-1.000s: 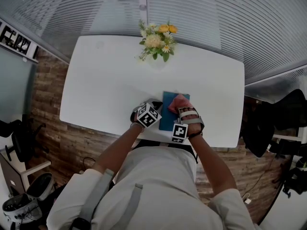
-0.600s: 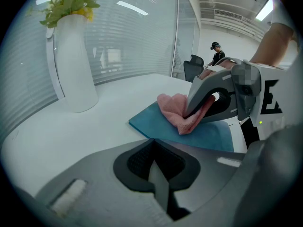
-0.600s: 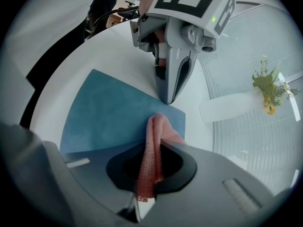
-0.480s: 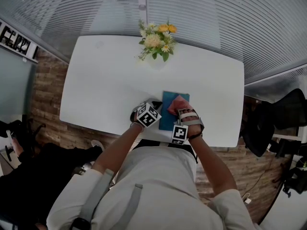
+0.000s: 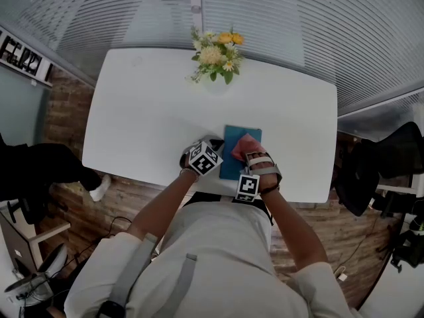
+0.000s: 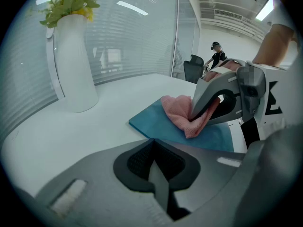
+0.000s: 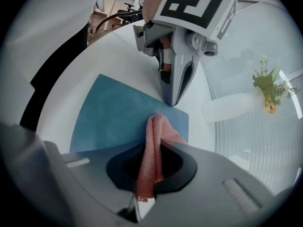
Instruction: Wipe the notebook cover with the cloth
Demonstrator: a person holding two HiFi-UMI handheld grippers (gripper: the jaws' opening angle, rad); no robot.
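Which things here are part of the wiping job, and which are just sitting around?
In the job: notebook; cloth, held by the right gripper; left gripper, jaws shut, tip at the notebook's corner.
Just there: vase of flowers; black chair beside the table.

Blue notebook [image 5: 236, 152] lies flat on table, bunched pink cloth [image 5: 246, 144] atop it

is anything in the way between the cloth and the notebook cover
Nothing visible. The cloth, pinched in the right gripper, rests on the notebook cover; the shut left gripper sits at its edge, beside the cloth.
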